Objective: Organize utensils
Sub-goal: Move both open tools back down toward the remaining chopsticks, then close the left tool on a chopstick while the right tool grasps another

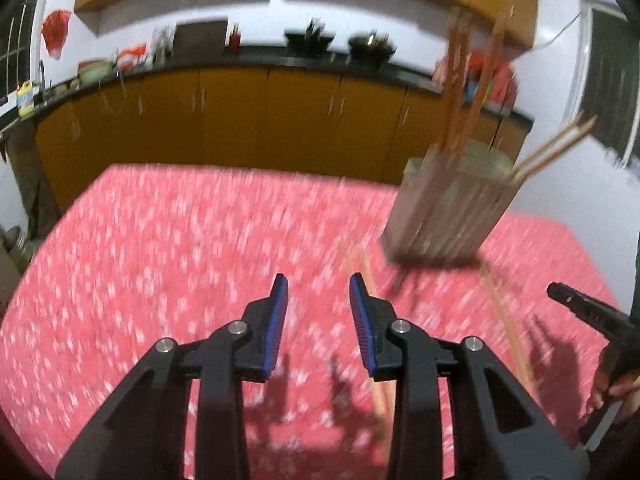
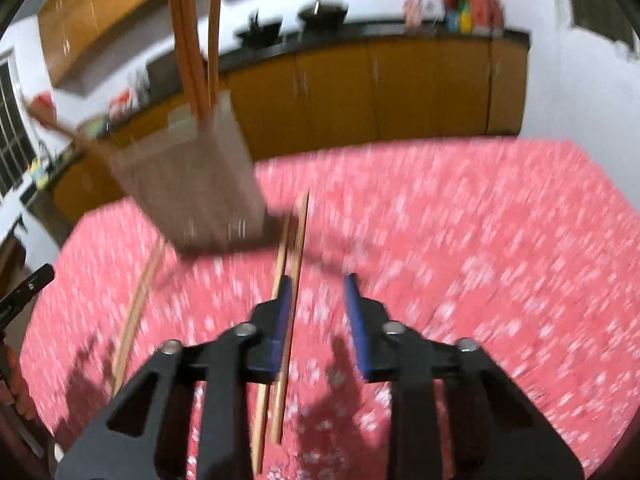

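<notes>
In the left wrist view, the left gripper sat nearest the lens with its blue-padded jaws spread and nothing between them. A pair of chopsticks lay on the tablecloth just right of the right-hand jaw and partly hidden under it, so not inside the gap. A second pair lay farther right, and beyond both stood a tan holder with reddish chopsticks rising upright from it and pale ones leaning out to the right. The right gripper poked in at the right edge; whether it was spread could not be told from here. The cloth was pink with white flecks, heavily blurred, and behind it ran yellow-brown cabinets under a dark countertop. In the right wrist view, the right gripper was closest, its jaws spread and empty. Two chopsticks lay on the tablecloth below, passing along the inner face of the left-hand jaw; whether they touched it was unclear. Another pair lay off to the left, near the dark tip of the left gripper at the frame edge. The holder stood ahead and to the left, with the same cabinets behind.
</notes>
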Tool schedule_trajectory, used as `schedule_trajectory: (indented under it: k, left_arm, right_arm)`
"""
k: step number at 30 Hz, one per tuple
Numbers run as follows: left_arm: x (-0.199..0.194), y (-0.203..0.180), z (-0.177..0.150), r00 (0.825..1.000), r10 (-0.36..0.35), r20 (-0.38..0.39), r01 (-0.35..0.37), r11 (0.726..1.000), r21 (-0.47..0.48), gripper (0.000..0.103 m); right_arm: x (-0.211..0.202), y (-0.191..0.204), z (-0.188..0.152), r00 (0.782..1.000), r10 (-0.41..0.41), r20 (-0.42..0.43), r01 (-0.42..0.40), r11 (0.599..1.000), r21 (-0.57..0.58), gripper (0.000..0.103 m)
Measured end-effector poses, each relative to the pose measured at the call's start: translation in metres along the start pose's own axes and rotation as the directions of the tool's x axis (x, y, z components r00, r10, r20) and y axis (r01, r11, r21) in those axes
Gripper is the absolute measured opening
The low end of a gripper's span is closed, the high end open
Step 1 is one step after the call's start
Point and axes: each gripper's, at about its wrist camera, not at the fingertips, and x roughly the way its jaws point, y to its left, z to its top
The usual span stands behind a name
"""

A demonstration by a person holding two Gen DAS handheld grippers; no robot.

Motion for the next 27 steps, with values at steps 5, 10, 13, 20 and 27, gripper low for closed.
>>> schedule_trajectory:
  k: [5,10,13,20,27]
  left_arm:
    - [0.019,0.012,-0.029,0.997,-0.012,-0.079,0.010,1.000,-0.029,0.033]
    - [0.019,0.009,-0.039,0.995,-0.038,-0.092,0.035,0.999,-0.029,0.033]
    - [0.020,0.004,-0.040,0.993,-0.055,-0.101,0.052,0.998,-0.029,0.033]
    - [0.026,-0.010,-0.048,0.983,-0.115,-0.140,0.113,0.993,-0.022,0.027]
    - [0.027,-0.026,-0.055,0.973,-0.149,-0.176,0.155,0.988,0.021,0.016]
  right_arm:
    - [0.014,0.010,-0.014,0.999,0.032,-0.030,-0.032,0.999,-0.024,0.019]
    - [0.028,0.016,-0.020,0.997,0.012,-0.072,-0.016,0.998,-0.054,0.017]
    - [0.035,0.015,-0.026,0.996,-0.029,-0.087,0.023,0.997,-0.072,0.008]
    - [0.026,-0.011,-0.020,0.992,-0.115,-0.056,0.115,0.993,0.005,0.007]
    - [0.021,-0.019,-0.020,0.992,-0.116,-0.052,0.116,0.993,0.007,0.007]
